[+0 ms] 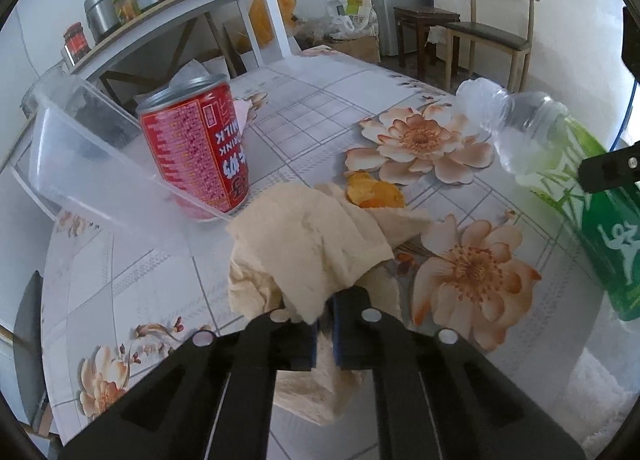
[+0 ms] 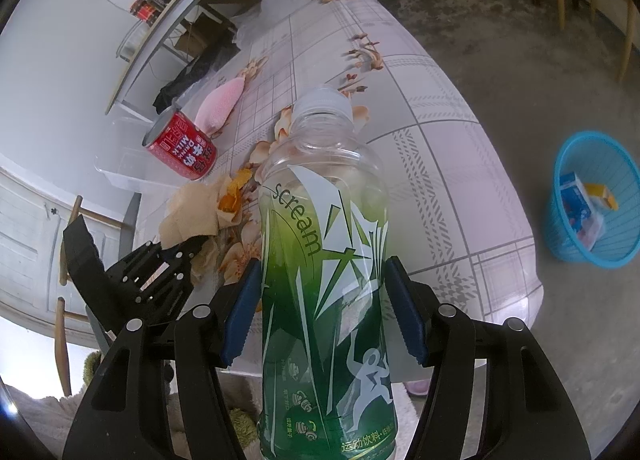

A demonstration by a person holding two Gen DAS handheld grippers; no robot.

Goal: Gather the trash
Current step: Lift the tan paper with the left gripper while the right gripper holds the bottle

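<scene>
Left jaws: clamped on the napkin (image 1: 304, 252) by your left gripper (image 1: 324, 324).
Right jaws: your right gripper (image 2: 322, 308) clamps the bottle (image 2: 324, 260).
Basket (image 2: 592, 252): 3 o'clock; carry both there level.

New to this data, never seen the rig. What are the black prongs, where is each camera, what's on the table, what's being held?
The black prongs are handheld two-finger grippers, one in each of a person's hands; there is no robot arm. Each carries a fisheye camera looking forward along its fingers, so each picture shows its own gripper at the bottom.

In the left wrist view, the left gripper is shut on a crumpled beige tissue. On the floral tablecloth lie a red milk can tipped against a clear plastic container, and orange peel.

In the right wrist view, the right gripper is shut on a green bottle, apparently empty. A blue basket with some trash in it stands on the floor.
</scene>
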